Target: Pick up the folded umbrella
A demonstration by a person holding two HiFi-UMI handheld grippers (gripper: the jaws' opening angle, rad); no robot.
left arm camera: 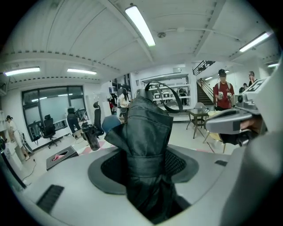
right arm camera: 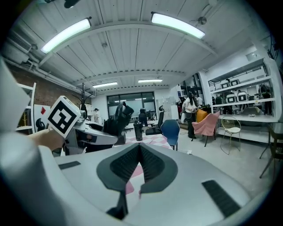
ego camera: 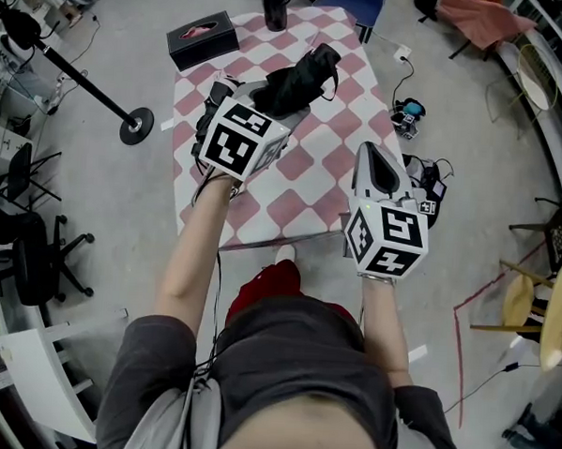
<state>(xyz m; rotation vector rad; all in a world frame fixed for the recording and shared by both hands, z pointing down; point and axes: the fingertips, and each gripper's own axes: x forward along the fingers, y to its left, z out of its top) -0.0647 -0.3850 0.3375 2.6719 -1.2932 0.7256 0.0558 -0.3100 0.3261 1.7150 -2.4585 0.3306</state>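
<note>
The folded black umbrella hangs over the pink-and-white checked table, lifted off the cloth. My left gripper is shut on it. In the left gripper view the umbrella stands upright between the dark pads, with its wrist strap looped at the top. My right gripper hovers over the table's near right side, jaws together with nothing in them. In the right gripper view its pads meet at the tips, and the left gripper's marker cube and the umbrella show to the left.
A black bottle stands at the table's far edge. A black tissue box sits by the far left corner. A floor stand and an office chair are on the left. Cables and small gear lie to the right.
</note>
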